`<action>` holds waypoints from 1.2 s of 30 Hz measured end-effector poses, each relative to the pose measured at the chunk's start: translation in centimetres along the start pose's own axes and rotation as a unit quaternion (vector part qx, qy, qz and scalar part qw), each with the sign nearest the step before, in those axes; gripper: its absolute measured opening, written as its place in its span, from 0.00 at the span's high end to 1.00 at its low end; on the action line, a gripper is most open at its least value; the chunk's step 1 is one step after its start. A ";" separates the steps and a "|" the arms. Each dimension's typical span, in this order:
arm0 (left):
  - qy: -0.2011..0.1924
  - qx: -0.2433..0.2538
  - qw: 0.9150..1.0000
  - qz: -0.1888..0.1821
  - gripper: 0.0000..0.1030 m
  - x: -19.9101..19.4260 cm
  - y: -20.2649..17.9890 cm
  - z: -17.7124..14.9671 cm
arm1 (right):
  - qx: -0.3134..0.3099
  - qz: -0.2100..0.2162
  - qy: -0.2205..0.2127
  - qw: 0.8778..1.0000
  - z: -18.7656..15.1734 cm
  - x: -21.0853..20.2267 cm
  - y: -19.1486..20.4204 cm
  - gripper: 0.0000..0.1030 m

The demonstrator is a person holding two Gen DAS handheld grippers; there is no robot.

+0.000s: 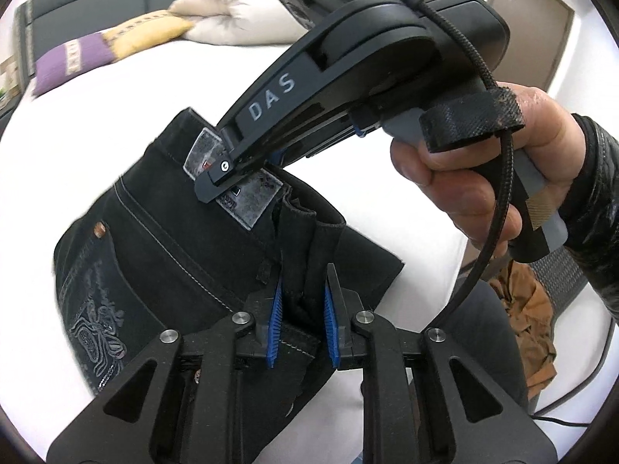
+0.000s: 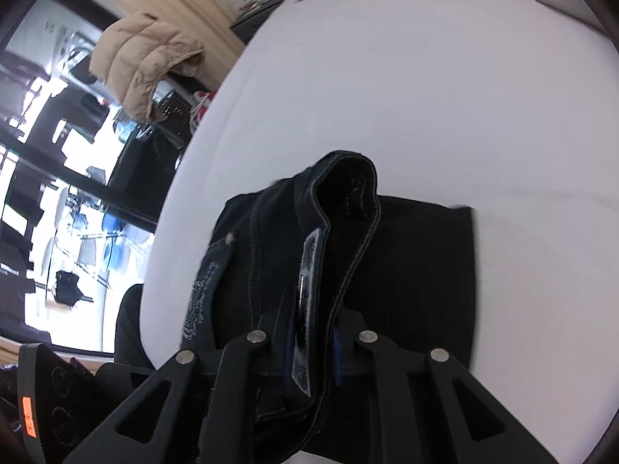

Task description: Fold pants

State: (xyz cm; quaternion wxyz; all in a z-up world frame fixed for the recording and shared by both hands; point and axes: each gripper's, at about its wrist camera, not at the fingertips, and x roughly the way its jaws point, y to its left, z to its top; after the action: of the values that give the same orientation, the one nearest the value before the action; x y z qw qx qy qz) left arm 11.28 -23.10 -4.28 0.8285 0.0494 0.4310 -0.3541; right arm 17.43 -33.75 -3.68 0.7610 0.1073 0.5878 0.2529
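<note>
Over on the left side of the white bed (image 1: 127, 77), a purple and yellow cushion (image 1: 96, 54) and a rolled cream duvet (image 1: 232, 11) lie well apart from the work. Nearer, the black pants (image 1: 162, 239) rest partly on the sheet, back pocket embroidery and a copper rivet facing up, waistband raised off the mattress. The left hand-held gripper (image 1: 301, 317) is clamped on a bunched edge of the waistband, blue pads pressing the denim from both sides. To its right, the right hand-held gripper (image 1: 214, 181) bites the same waistband at the grey label patch (image 1: 251, 201), a hand (image 1: 476, 162) around its grip; from its own camera the right hand-held gripper (image 2: 311, 348) is closed on the band and label. Two grips along one edge, I would guess, keep the waist taut so it can be carried over as a fold. The waistband curls up and away toward the pillows; the pants look already doubled, so their long axis I cannot tell.
</note>
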 end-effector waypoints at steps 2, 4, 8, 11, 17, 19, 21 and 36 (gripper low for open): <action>0.008 0.007 1.000 -0.003 0.83 1.3 -0.7 1.0 | 0.013 0.001 -0.001 1.000 -0.6 0.0 -1.4 0.84; 0.014 0.012 1.000 -0.006 0.83 2.5 -1.2 1.6 | 0.024 0.003 -0.004 1.000 -0.8 -0.1 -2.9 0.84; 0.027 0.017 0.999 -0.006 0.83 4.2 -1.0 2.2 | 0.038 0.007 -0.003 0.999 -1.2 0.5 -4.5 0.85; 0.036 0.011 0.999 -0.008 0.83 5.2 -0.2 2.2 | 0.046 0.011 0.000 0.999 -1.3 1.4 -5.9 0.85; 0.051 -0.016 0.998 -0.033 0.83 5.9 1.7 1.7 | 0.070 0.032 0.007 0.997 -2.4 3.1 -8.5 0.75; 0.052 -0.027 0.996 -0.060 0.81 4.8 2.5 1.6 | 0.090 0.054 -0.003 0.994 -3.0 2.9 -9.3 0.72; 0.049 -0.043 0.995 -0.079 0.81 3.2 3.6 1.1 | 0.090 0.048 -0.014 0.995 -3.5 2.1 -9.4 0.60; -0.023 -0.185 0.982 -0.028 0.81 -2.7 18.1 1.7 | 0.087 0.008 -0.007 0.996 -8.0 -0.4 -4.8 1.00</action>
State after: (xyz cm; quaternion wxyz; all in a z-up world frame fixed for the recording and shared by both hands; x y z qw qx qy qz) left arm 22.81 -8.80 -5.19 0.8227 -0.1252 0.4709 -0.2927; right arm 10.98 -39.07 -7.86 0.7506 0.1798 0.6015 0.2063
